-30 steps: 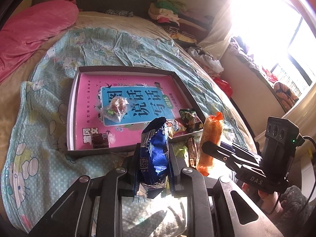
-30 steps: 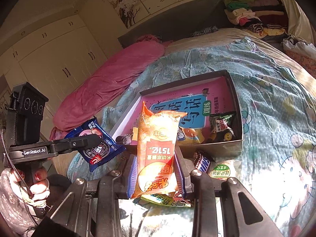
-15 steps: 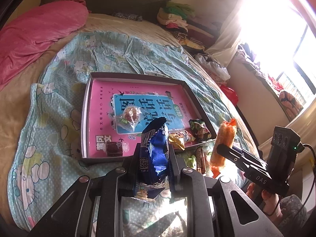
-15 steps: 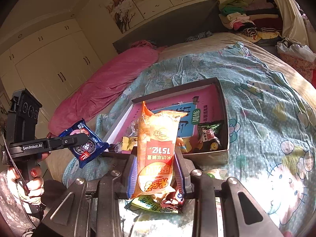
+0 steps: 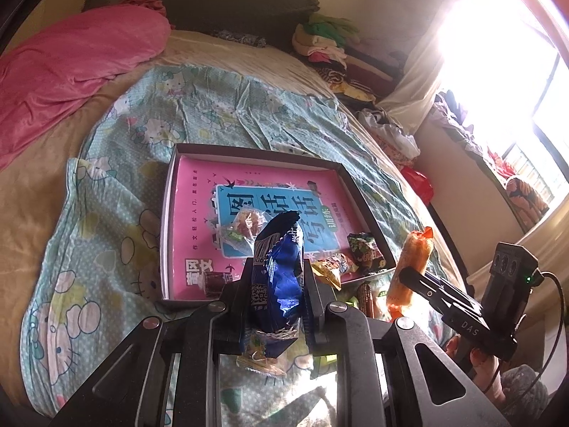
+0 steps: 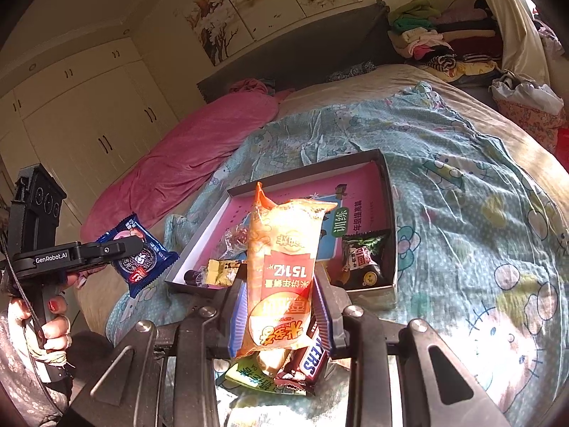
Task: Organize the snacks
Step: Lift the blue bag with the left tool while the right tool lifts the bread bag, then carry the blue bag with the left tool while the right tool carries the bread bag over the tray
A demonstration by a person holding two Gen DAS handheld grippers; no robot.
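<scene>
Snacks are split between the two claws, a shallow box and the bed. The left claw is clenched on a blue cookie packet, which stands upright between its fingers, above the near edge of the box. The right claw grasps an orange rice-cracker pack, also upright, near the box's near right corner. A pink book with a blue title panel lines the bottom of the box. On it lie a clear-wrapped sweet, a small dark brown piece, a yellow wrapper and a green-and-black packet; the last two are in the near right corner. On the Hello Kitty sheet, just beside the box and under the right claw, rest a Snickers bar and a green sachet.
</scene>
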